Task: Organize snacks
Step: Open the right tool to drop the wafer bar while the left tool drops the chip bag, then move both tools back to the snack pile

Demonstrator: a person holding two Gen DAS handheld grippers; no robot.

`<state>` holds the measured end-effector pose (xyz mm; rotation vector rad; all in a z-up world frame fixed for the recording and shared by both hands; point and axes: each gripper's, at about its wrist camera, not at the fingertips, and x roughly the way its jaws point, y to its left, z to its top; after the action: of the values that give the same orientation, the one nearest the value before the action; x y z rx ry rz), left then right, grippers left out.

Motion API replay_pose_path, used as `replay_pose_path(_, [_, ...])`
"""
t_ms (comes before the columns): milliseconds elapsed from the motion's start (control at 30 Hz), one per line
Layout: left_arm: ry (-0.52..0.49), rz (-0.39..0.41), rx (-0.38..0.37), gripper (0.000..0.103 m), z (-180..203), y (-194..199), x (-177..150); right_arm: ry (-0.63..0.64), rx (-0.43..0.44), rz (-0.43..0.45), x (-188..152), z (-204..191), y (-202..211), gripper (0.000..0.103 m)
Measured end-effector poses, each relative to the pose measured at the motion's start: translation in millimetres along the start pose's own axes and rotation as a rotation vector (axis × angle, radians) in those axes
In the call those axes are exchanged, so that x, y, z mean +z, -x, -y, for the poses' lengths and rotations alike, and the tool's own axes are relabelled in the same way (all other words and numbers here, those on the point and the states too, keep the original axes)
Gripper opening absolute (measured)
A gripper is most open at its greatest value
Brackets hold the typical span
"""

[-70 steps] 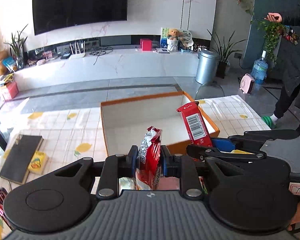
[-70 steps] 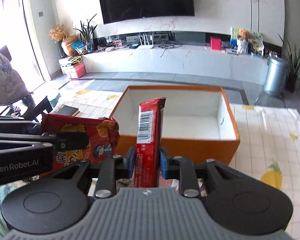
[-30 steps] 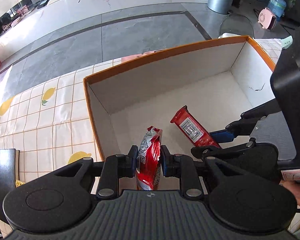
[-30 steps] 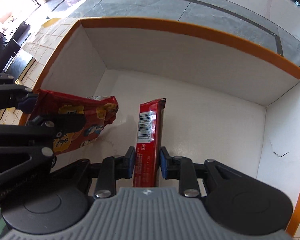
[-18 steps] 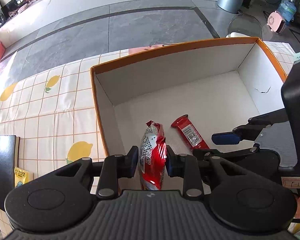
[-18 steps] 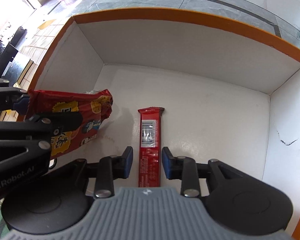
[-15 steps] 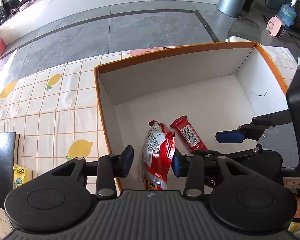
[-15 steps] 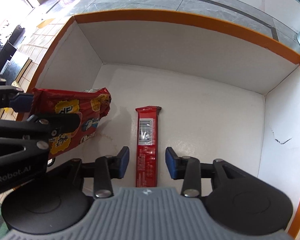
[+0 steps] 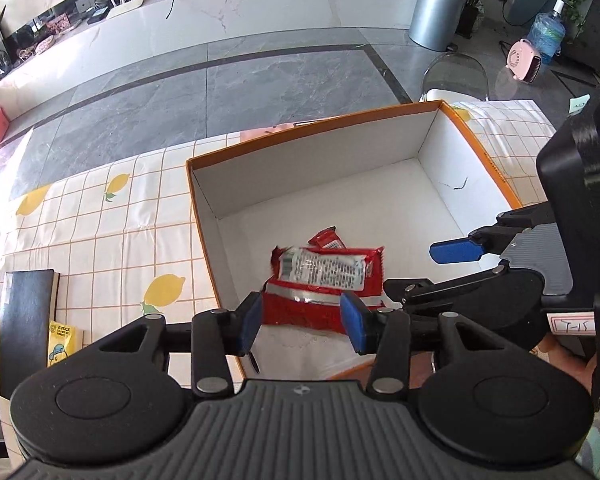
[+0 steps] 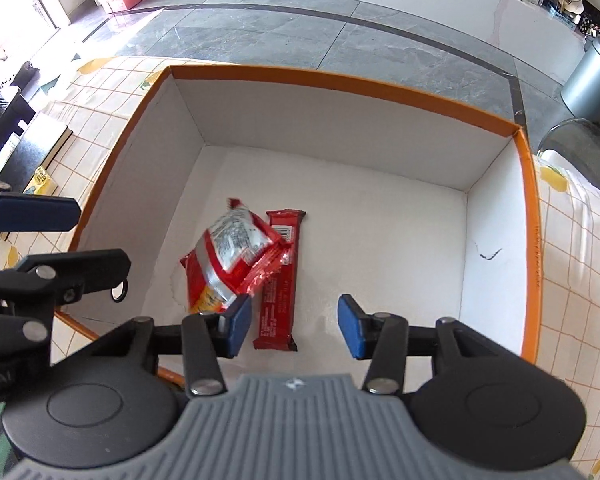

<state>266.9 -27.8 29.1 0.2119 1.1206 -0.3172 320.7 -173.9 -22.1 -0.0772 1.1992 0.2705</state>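
An orange box (image 9: 316, 144) with a white inside stands on the checked tablecloth. On its floor lies a red snack bag (image 9: 328, 276), back side up, resting partly over a red bar (image 9: 327, 239). My left gripper (image 9: 300, 322) hangs above the bag, its jaws opening and its pads clear of it. In the right wrist view the bag (image 10: 232, 256) leans over the bar (image 10: 280, 280) inside the box (image 10: 340, 88). My right gripper (image 10: 290, 326) is above the bar's near end, jaws opening, touching nothing. Each gripper shows at the edge of the other's view.
A black notebook (image 9: 26, 320) and a small yellow packet (image 9: 62, 344) lie on the tablecloth left of the box. Beyond the table are a grey tiled floor, a metal bin (image 9: 438, 18) and a clear chair (image 9: 456, 76).
Both grippers opened and let go of their snacks, then rose above the box. The bag tipped over flat onto the bar, which lies on the box floor.
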Motion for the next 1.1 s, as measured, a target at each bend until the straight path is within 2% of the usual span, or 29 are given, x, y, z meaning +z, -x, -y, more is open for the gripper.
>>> replay_pose_path(333, [-0.033,0.167,0.026,0.056,30.2,70.2,-37.2,0.001,0.014,0.118,-40.5,-0.2,71.1,0.047])
replay_pose_path(600, [-0.075,0.300,0.033,0.063,56.7,103.5,-89.9,-0.013,0.045,0.227,-99.7,-1.3,120.9,0.051])
replay_pose_path(733, [-0.021,0.355,0.011,0.069,59.0,110.1,-116.9,-0.035,0.005,0.301,-135.7,-7.1,133.4,0.053])
replay_pose_path(800, [0.030,0.374,-0.001,0.071,57.5,108.5,-130.4,-0.058,-0.012,0.347,-153.4,-9.9,133.7,0.058])
replay_pose_path(967, [0.182,0.381,-0.041,0.074,49.7,87.4,-166.4,-0.174,0.027,0.391,-195.2,-10.6,116.2,0.058])
replay_pose_path(1100, [0.203,0.372,0.023,0.075,51.5,61.2,-188.2,-0.252,0.015,0.431,-223.6,-15.6,92.7,0.058])
